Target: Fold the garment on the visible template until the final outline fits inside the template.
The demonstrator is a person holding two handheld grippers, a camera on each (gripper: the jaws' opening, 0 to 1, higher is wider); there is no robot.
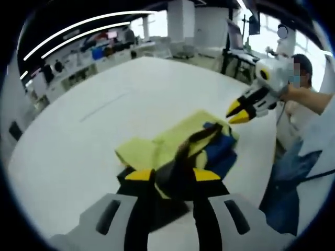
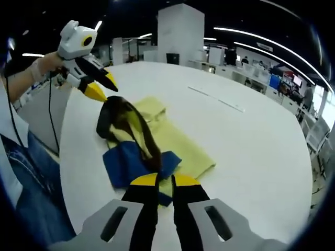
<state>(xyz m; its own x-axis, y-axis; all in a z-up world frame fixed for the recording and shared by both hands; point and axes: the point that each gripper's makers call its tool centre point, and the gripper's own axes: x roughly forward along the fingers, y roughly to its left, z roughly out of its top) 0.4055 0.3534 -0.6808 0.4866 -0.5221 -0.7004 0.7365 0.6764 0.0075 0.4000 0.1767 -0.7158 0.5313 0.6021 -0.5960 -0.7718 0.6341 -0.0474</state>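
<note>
In the left gripper view, the left gripper (image 1: 172,175) has its fingers closed on a dark part of the garment (image 1: 178,144). The right gripper (image 2: 157,180) pinches the same garment (image 2: 157,141) too. It lies bunched on the white counter (image 2: 235,136).

Yellow, blue and black garment (image 2: 157,141) on white table (image 2: 251,141).

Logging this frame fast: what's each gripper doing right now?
Left gripper: shut on the garment.
Right gripper: shut on the garment.
</note>
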